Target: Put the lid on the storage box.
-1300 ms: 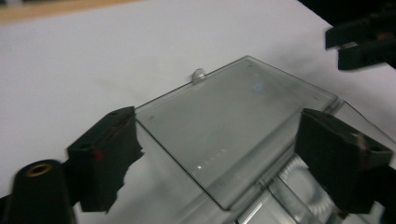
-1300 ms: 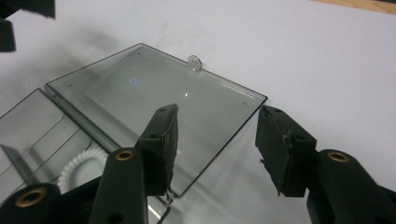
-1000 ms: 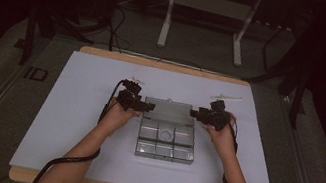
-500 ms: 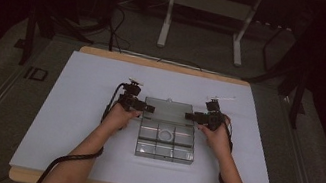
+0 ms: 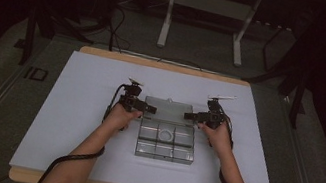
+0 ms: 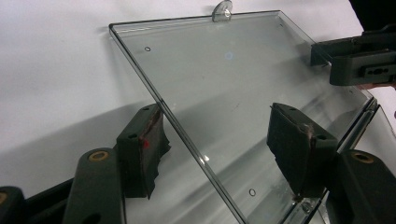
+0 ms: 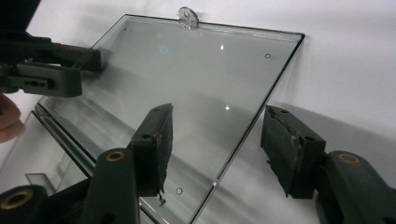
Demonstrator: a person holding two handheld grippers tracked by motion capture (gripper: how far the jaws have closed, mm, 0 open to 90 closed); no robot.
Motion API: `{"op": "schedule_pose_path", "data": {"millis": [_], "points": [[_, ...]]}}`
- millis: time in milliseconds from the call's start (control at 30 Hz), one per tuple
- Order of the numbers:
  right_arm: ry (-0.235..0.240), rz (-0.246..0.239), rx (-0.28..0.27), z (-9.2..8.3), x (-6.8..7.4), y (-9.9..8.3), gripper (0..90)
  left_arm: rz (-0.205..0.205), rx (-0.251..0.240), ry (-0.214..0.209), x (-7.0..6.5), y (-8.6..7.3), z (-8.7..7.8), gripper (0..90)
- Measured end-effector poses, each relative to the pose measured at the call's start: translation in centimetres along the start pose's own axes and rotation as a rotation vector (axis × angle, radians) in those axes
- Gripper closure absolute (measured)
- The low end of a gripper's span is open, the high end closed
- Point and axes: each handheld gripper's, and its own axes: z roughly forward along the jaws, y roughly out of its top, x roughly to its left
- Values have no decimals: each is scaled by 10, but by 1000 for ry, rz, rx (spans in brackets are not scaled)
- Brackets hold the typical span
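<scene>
Transparent plastic made up the compartmented organiser box (image 5: 165, 143), which lay at the middle of the white paper sheet (image 5: 77, 107) covering the wooden table (image 5: 165, 65). Its clear hinged lid (image 5: 164, 108) was folded back flat on the far side of the box, with a small rounded latch tab (image 6: 222, 10) at the lid's far edge. A small pale ring (image 5: 166, 135) was seen in a middle compartment.

The left gripper (image 5: 132, 102), held in the person's left hand (image 5: 121, 116), was placed at the lid's left edge. In the left gripper view that edge passed between the two black jaws; the jaws had just been closing, yet a gap remained on both sides and the pads (image 6: 148, 154) were not pressed on the plastic.

The right gripper (image 5: 203, 118), held in the right hand (image 5: 217, 134), was placed at the lid's right edge. In the right gripper view the edge ran between the parted jaws, clear of the pads (image 7: 283, 149); nothing was grasped.

Black cables (image 5: 68, 161) trailed from both grippers toward the near edge of the table. A metal stand (image 5: 205, 15) stood on the floor beyond the far edge.
</scene>
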Motion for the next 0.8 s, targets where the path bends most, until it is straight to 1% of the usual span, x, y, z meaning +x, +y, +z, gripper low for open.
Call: {"op": "schedule_pose_path", "data": {"millis": [33,100,133,167,200,233,267,300,367,400,433,600,667,733,800], "points": [[2,-5,-9,-1,0,0,454,5,-12,5,-1,0,-1,391],[13,4,-18,-2,1,0,480,23,-35,15,-2,-1,-4,429],[3,-11,-27,-3,3,0,480,35,-43,21,-3,-1,-6,442],[3,-11,-27,-3,3,0,480,35,-43,21,-3,-1,-6,450],[-10,-25,-35,-4,6,0,485,62,-63,36,-6,-2,-8,450],[-32,-53,-47,-7,10,0,491,72,-70,41,-7,-3,-9,459],[-37,-65,-53,-7,11,0,495,79,-82,43,-9,-3,-10,466],[-40,-75,-61,-9,13,0,505,96,-95,46,-10,-4,-12,476],[-44,-98,-75,-11,15,-1,523,108,-110,40,-11,-5,-15,502],[-52,-118,-84,-14,17,-1,532,115,-115,42,-12,-5,-16,517],[-56,-126,-86,-15,18,-1,539,125,-120,43,-13,-6,-17,524],[-72,-160,-116,-21,24,-2,590,146,-140,38,-17,-6,-23,580],[-80,-168,-127,-24,27,-3,616,153,-155,35,-17,-7,-27,608],[-79,-172,-149,-28,28,-4,647,158,-174,30,-18,-8,-30,637],[-71,-182,-166,-32,29,-6,676,179,-183,33,-20,-10,-34,651]]}}
